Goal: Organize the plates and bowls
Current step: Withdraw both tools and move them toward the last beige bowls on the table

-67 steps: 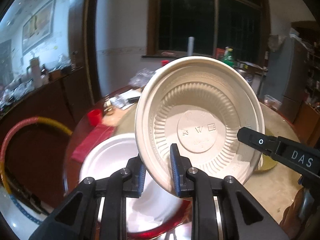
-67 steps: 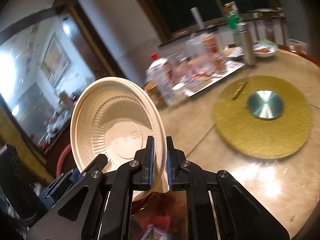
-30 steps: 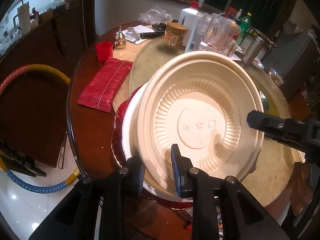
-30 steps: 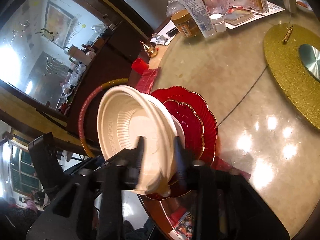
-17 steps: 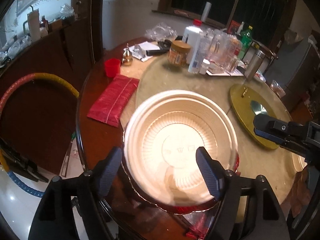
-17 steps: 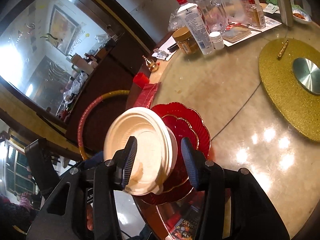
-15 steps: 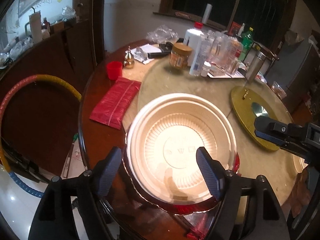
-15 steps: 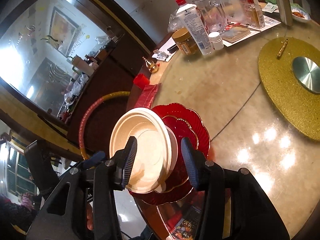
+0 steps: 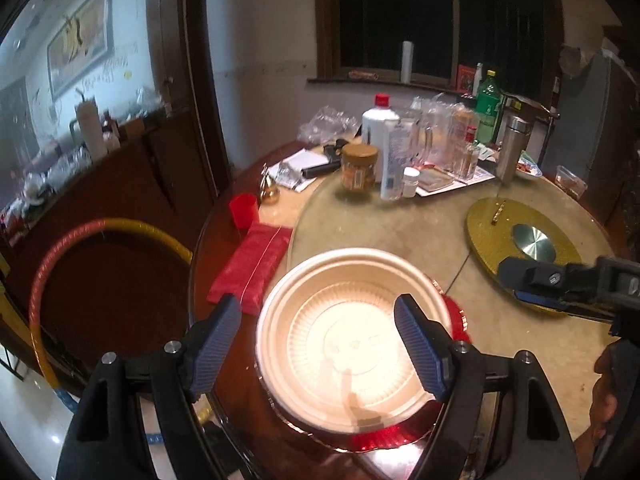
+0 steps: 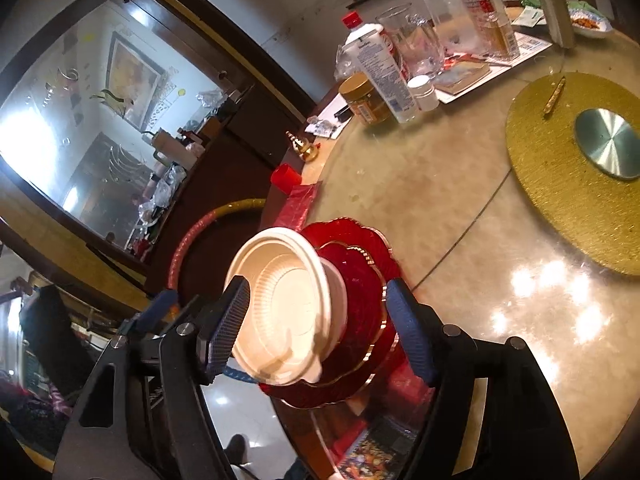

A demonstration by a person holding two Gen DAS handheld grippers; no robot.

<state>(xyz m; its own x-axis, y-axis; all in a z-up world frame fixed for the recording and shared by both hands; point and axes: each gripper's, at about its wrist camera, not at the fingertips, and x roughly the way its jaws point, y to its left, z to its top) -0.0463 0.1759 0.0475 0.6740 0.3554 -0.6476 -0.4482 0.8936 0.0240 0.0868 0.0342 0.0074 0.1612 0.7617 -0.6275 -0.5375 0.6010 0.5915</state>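
Observation:
A cream ribbed bowl sits upright on a white bowl, on stacked red scalloped plates at the near table edge. It also shows in the right wrist view, with the white bowl's rim and the red plates under it. My left gripper is open and empty, raised above the bowl, its fingers either side of it. My right gripper is open and empty, held over the stack from the right; its tip shows in the left wrist view.
A round marble-topped table holds a red packet, a red cup, bottles and jars at the back and a gold turntable mat at the right. A hoop stands left of the table.
Both grippers let go of the cream bowl and opened wide after setting it down on the white bowl and red plates. Both have since lifted and drawn back from the stack.

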